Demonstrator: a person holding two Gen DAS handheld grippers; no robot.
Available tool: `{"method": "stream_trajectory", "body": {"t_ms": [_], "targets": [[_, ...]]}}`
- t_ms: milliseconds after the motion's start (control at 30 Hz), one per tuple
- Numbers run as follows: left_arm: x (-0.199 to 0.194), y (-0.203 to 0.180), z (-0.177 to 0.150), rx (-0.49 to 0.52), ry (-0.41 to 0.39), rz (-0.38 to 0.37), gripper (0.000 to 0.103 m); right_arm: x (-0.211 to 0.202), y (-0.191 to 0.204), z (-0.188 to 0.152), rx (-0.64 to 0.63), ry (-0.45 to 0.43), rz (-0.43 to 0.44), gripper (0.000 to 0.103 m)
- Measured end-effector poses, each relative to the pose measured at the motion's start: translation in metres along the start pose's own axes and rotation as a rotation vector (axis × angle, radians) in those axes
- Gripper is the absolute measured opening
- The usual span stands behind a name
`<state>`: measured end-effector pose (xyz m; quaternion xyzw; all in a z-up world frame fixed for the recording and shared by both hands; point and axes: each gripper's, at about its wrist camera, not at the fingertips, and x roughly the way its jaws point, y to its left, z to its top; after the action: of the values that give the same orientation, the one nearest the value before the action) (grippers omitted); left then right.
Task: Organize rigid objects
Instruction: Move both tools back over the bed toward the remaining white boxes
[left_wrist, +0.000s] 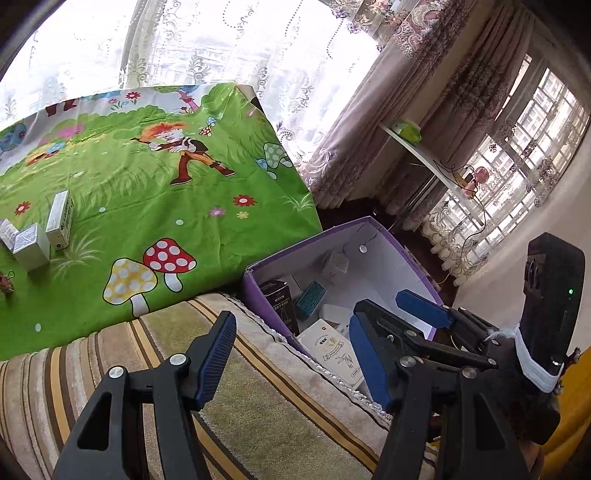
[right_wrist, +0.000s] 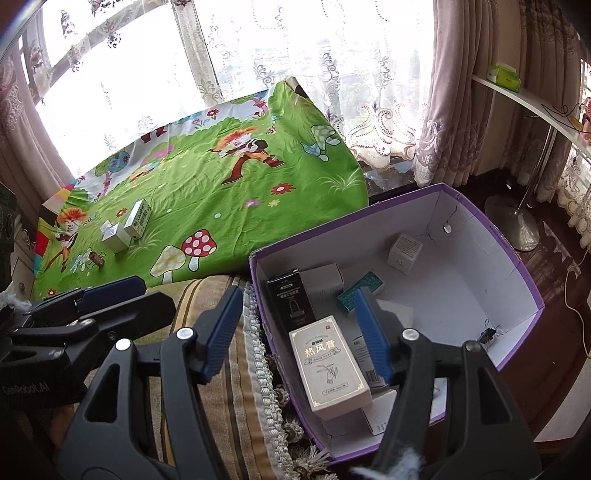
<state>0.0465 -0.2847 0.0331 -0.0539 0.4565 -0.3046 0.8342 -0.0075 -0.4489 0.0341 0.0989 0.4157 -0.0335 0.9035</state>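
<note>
Lace-curtained windows back the scene; in front of them lies a green cartoon-print cloth with mushrooms and a red-haired figure (right_wrist: 207, 192), spread over a table, and nearer you a striped beige-and-brown fabric surface (left_wrist: 236, 402).

Your left gripper (left_wrist: 291, 354) hovers over the striped fabric, jaws spread wide, nothing between the blue pads. Your right gripper (right_wrist: 299, 332) is also wide apart and empty, one finger over the striped fabric and the other over the open purple cardboard box with white inside (right_wrist: 524, 280).

Inside that box, right wrist view:
- cream rectangular carton with gold border and Chinese lettering (right_wrist: 328, 365), lying flat at 6 o'clock, directly between your right fingers but untouched.
- black upright carton (right_wrist: 290, 295), against the wall at 9 o'clock.
- teal patterned small box (right_wrist: 358, 291), near centre, tilted.
- small white cube box (right_wrist: 404, 253), at 12 o'clock, tilted against the far wall.
- other white cartons partly hidden under these.
- black binder clip (right_wrist: 487, 336) on the rim at 4 o'clock.

On the green cloth, at 9 o'clock from the box and well apart from it: a white-and-green oblong carton (right_wrist: 138, 218) just beside a silver-white cube box (right_wrist: 116, 236); a small brown object (right_wrist: 96, 258) sits near them, too small to identify.
</note>
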Motion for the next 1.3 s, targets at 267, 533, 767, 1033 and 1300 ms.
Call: {"method": "stream_trajectory", "body": {"t_ms": [267,533,767,1033,1300], "targets": [[-0.022,0.055,0.020,-0.060,-0.052,0.087,0.065,0.006,0.031,-0.002,-0.091,0.019,0.031,0.067],[-0.047,0.135,0.030,-0.094,-0.056,0.209,0.065,0.015,0.049,-0.003,-0.126,0.051,0.056,0.067],[-0.053,0.206,0.028,0.003,0.027,0.305,0.065,0.020,0.062,-0.003,-0.156,0.080,0.056,0.067],[-0.058,0.240,0.026,0.277,0.069,0.427,0.065,0.030,0.079,0.000,-0.166,0.112,0.101,0.067],[-0.023,0.248,0.028,0.472,0.205,0.440,0.064,0.041,0.106,0.009,-0.219,0.140,0.120,0.067]]}}
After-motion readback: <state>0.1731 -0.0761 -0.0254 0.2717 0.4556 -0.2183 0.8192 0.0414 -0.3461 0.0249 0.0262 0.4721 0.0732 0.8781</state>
